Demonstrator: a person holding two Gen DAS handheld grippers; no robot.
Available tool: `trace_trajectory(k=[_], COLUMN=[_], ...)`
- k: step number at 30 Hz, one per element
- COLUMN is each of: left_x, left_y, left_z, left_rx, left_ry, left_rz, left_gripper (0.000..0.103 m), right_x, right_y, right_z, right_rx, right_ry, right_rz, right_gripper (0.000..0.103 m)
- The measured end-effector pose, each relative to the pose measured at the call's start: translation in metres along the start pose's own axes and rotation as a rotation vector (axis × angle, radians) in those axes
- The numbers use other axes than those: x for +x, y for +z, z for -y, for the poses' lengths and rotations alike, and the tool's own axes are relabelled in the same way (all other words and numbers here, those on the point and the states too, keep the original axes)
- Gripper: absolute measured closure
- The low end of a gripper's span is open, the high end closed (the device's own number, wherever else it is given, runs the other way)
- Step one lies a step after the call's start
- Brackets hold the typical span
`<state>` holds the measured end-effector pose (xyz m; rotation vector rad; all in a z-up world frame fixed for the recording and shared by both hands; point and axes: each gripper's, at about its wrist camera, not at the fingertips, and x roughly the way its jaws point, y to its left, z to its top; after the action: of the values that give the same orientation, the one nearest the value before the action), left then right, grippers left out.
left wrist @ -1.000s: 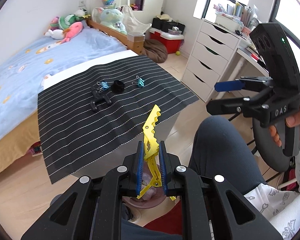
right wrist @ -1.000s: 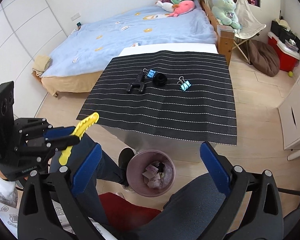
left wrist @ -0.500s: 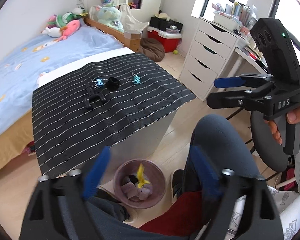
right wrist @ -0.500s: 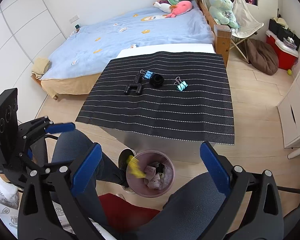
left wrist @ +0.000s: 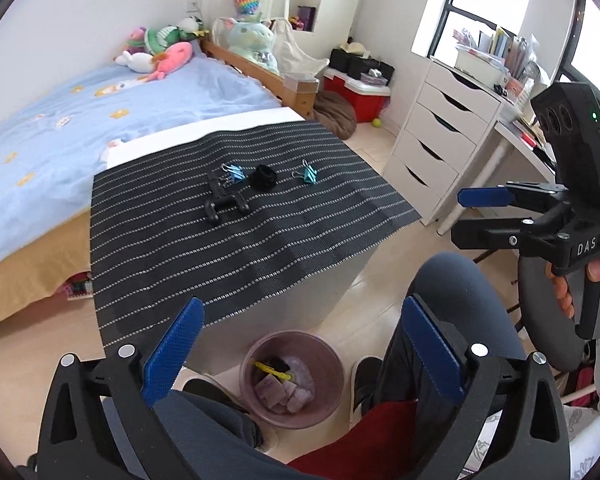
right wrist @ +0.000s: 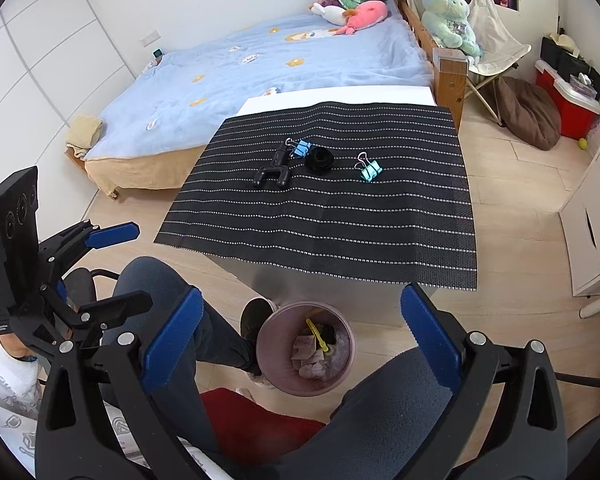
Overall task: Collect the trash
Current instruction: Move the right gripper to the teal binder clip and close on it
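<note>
Down in the round mauve plastic waste bin lies the yellow toothed plastic clip, resting on top of crumpled pale paper scraps with something dark beside it. In the right wrist view its long axis runs diagonally, one end toward the bin's far rim and the other toward the middle of the bin; in the left wrist view the same clip lies slanted across the near-left part of the contents. The bin stands on the pale wood floor just in front of the table, between the seated person's legs.

Both tools are released. The left gripper hangs above the bin with its blue-padded fingers spread wide and nothing between them; from the other camera it shows at the left edge, likewise parted. The right gripper is also spread wide and empty over the bin, and appears at the right of the left view, held by a hand.

On the black mat with white dotted stripes covering the table sit a black Y-shaped plastic piece, touching or just beside a blue binder clip, then a small black round object, and a teal binder clip set a little apart.
</note>
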<state>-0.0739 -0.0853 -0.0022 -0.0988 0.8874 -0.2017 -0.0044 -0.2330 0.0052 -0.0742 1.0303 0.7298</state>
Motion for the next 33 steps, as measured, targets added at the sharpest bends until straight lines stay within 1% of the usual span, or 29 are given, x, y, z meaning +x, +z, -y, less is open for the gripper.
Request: trace_trajectory(k=[5, 9, 11, 13, 15, 20, 26, 33], left_x=[0.001, 0.003, 0.004, 0.005, 0.006, 0.010, 0.016, 0.023], left_y=[0.005, 0.010, 0.015, 0.021, 0.024, 0.034, 0.041, 0.042], left_z=[-0.007, -0.012, -0.017, -0.021, -0.024, -0.032, -0.042, -0.047], left_rx=[-0.020, -0.027, -0.035, -0.042, -0.043, -0.051, -0.085, -0.093], left_ry=[0.015, 0.021, 0.025, 0.030, 0.033, 0.039, 0.043, 0.041], left_rz=[0.014, 0.026, 0.031, 0.039, 0.042, 0.049, 0.050, 0.041], left_gripper=[0.008, 0.008, 0.008, 0.008, 0.008, 0.008, 0.008, 0.008], right_x=[0.002, 0.003, 0.004, 0.009, 0.014, 0.034, 0.066, 0.106], right_y=[0.007, 0.016, 0.024, 0.033, 0.041, 0.068, 0.095, 0.114], right_z=[0.001, 0.000, 0.001, 0.003, 0.006, 0.016, 0.028, 0.035], right_rx=[-0.015, -0.052, -0.083, -0.125, -0.147, -0.224, -0.294, -0.376], right_ry=[0.001, -0.004, -0.006, -0.032, -0.034, -0.064, -0.073, -0.048], right_rz=[0.018, 0.042, 0.056, 0.054, 0.055, 0.025, -0.055, -0.132], right_gripper=[0.005, 0.005, 0.005, 0.005, 0.005, 0.005, 0.005, 0.005])
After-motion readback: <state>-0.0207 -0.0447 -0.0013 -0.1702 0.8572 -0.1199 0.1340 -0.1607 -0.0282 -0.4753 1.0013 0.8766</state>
